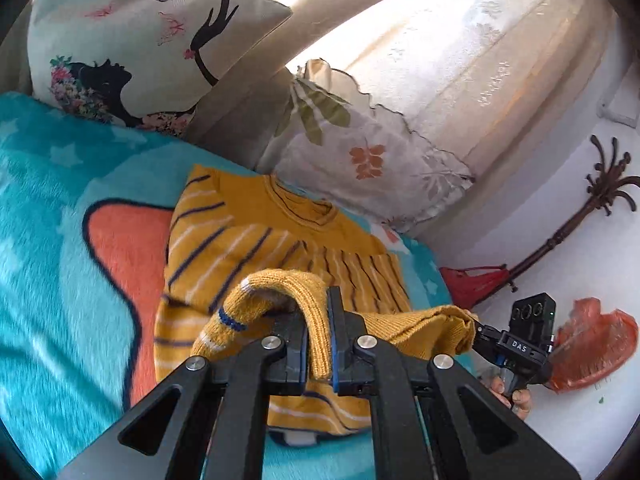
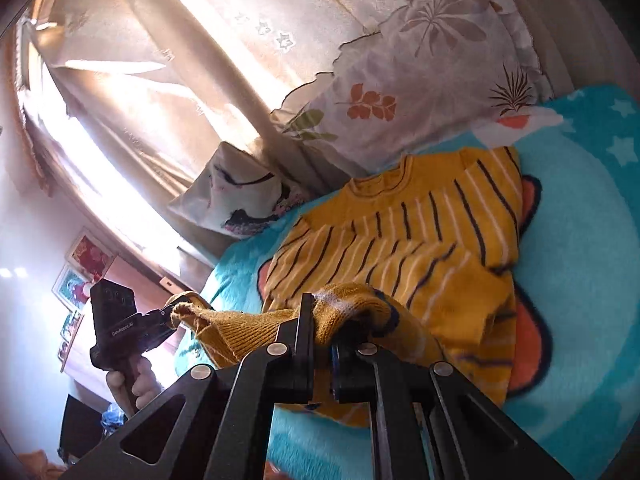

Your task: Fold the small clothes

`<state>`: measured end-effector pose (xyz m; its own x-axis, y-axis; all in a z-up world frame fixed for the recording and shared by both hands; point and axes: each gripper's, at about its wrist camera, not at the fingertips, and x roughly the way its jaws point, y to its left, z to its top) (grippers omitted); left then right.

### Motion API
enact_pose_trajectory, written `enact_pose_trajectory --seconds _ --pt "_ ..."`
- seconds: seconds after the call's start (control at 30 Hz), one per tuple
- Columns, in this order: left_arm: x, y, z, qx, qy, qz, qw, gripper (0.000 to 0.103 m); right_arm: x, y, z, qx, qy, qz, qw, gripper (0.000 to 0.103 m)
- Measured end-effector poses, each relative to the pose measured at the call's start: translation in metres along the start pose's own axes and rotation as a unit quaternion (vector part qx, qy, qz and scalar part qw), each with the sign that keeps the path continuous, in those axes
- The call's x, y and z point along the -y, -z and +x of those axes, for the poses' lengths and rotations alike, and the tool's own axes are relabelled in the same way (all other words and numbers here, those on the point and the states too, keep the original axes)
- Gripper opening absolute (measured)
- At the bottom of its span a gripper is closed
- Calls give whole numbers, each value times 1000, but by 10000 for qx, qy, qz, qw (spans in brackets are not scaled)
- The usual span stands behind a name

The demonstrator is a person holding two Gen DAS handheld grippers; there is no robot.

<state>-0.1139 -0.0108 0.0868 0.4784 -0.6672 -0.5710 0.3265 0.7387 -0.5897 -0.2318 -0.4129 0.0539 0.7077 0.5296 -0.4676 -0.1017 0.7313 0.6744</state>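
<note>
Turquoise star blanket (image 1: 60,248) under me, two pillows (image 1: 132,48) (image 1: 360,148) against the curtain (image 1: 500,60). One mustard striped sweater (image 1: 256,236) lies flat on it, hem lifted: my left gripper (image 1: 318,344) clamps the ribbed hem narrow, my right gripper (image 2: 322,344) pinches the same hem, stretched between both.

Mustard striped knit sweater (image 1: 256,240) flat on blanket, neck far, bottom hem lifted taut.
</note>
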Motion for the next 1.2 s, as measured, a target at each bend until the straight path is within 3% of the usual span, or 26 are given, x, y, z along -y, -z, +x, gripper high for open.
enact_pose_trajectory --seconds 0.1,0.17,0.23,0.33,0.37,0.4,0.47,0.5,0.63,0.87,1.03,1.07,1.1,1.2 --pt "-23 -30 69 -338 -495 -296 9978 8 36 -33 46 -116 500 310 9982 10" --pt "-45 -40 109 -716 -591 -674 9934 8 66 -44 77 -264 886 572 9941 10" --pt "-63 -44 129 -902 -457 -1014 9897 8 85 -48 96 -430 963 771 9914 11" --pt "-68 -49 129 -889 -112 -1111 9898 12 89 -53 101 -438 815 754 9929 17" --pt "-67 -51 127 -875 23 -1115 9899 14 87 -54 98 -397 710 686 9943 29" --pt "-68 -54 125 -866 131 -1136 9897 19 84 -57 93 -292 635 615 9957 50" --pt "-69 -58 121 -813 224 -1181 9894 25 78 -62 78 17 597 500 9970 67" --pt "-69 -60 119 -776 191 -1178 9898 28 77 -67 71 164 636 464 9968 68" --pt "-62 -61 110 -724 137 -1089 9913 31 66 -75 56 308 1076 75 9937 68" --pt "-52 -55 75 -418 -303 -539 9972 49 53 -51 79 -378 1723 -917 9800 68" --pt "-62 -33 63 -683 -477 -422 9956 54 70 -39 98 -560 1865 -899 9767 68" --pt "-62 -24 61 -800 -506 -326 9950 54 72 -38 102 -618 1847 -910 9766 61" --pt "-61 -15 62 -911 -523 -207 9943 54 72 -35 106 -689 1809 -926 9767 42" --pt "-57 9 61 -1124 -791 201 9903 54 75 -34 108 -795 1718 -940 9774 20"
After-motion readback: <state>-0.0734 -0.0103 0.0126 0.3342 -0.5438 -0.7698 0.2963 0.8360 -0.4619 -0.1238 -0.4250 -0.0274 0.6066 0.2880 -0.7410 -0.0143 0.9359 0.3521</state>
